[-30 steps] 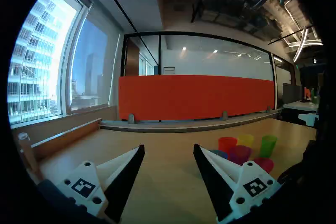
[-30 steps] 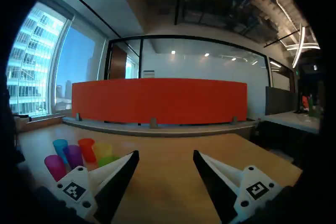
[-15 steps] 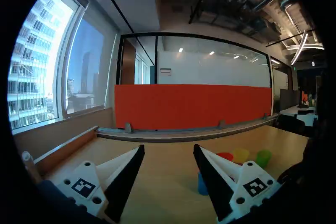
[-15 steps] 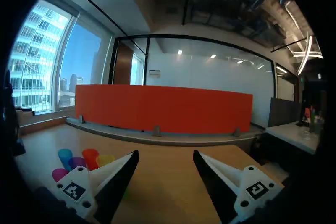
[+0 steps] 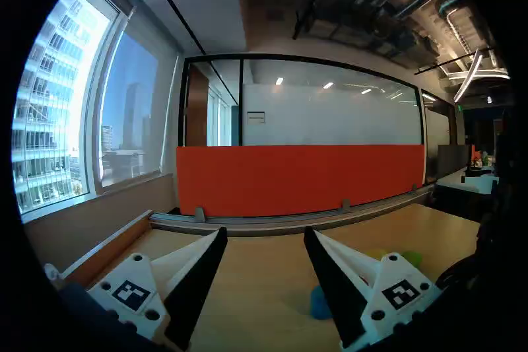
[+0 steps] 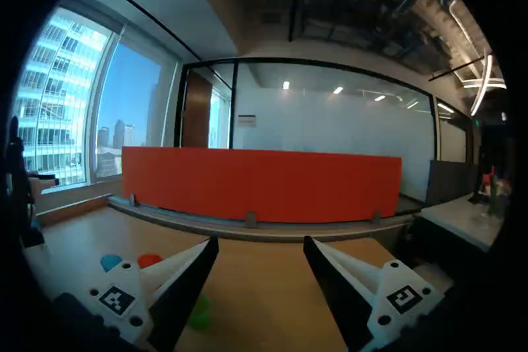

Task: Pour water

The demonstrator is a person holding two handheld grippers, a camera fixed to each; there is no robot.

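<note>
Several coloured plastic cups stand grouped on the wooden table. In the left gripper view a blue cup (image 5: 320,302) peeks out beside the right finger, with a yellow cup (image 5: 377,253) and a green cup (image 5: 413,258) behind it. In the right gripper view the rims of a blue cup (image 6: 110,262) and a red cup (image 6: 150,260) show at lower left, and a green cup (image 6: 199,311) sits below them. My left gripper (image 5: 264,238) is open above the table with nothing between its fingers. My right gripper (image 6: 260,246) is open too, holding nothing.
An orange divider panel (image 5: 297,179) runs along the table's far edge (image 6: 264,230). Tall windows (image 5: 49,101) stand to the left, with a wooden ledge (image 5: 105,251) below them. A second desk (image 6: 462,216) with small objects is at the far right.
Both grippers have dropped lower and tipped upward over the second, so the cups have slid down and largely behind the fingers. Both stayed open.
</note>
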